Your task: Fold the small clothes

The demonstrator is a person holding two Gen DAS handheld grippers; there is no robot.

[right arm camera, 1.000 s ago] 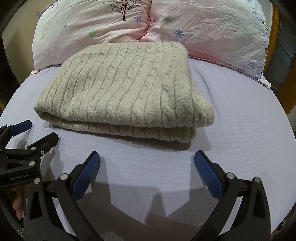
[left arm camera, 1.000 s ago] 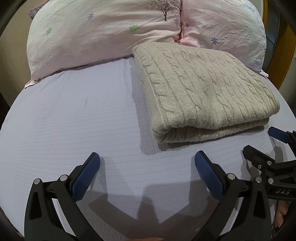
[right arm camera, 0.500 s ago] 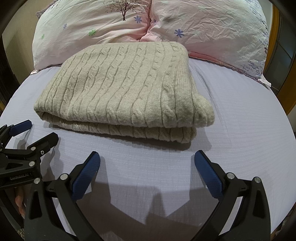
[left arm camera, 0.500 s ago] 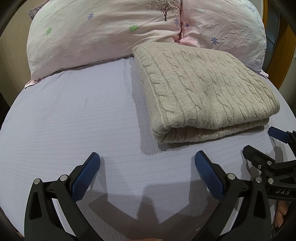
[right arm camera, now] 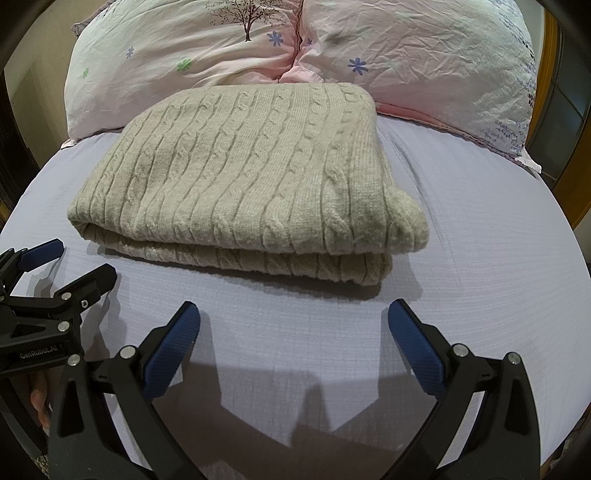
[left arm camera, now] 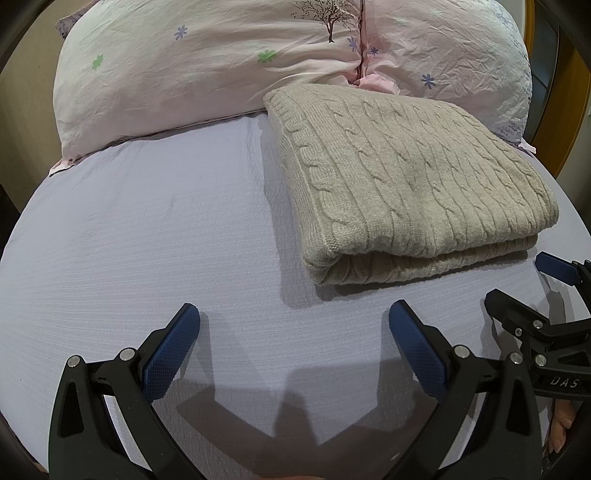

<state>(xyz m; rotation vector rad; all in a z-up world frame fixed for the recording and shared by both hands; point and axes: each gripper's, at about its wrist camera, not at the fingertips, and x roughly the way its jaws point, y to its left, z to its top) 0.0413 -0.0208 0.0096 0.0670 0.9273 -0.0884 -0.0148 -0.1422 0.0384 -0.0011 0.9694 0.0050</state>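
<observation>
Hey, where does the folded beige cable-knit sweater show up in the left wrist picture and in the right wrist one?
Left wrist: the sweater lies right of centre, with the right gripper at the right edge.
Right wrist: the sweater lies centre-left, with the left gripper at the left edge.
Shared landmark: the tree print on the pillow behind it.

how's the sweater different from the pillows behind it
The sweater is plain beige cable knit, folded flat in layers; the pillows are smooth, wrinkled pink cotton with flower and tree prints, puffed up. The sweater lies mid-bed, the pillows at the head. Both rest on the lavender sheet.
</observation>
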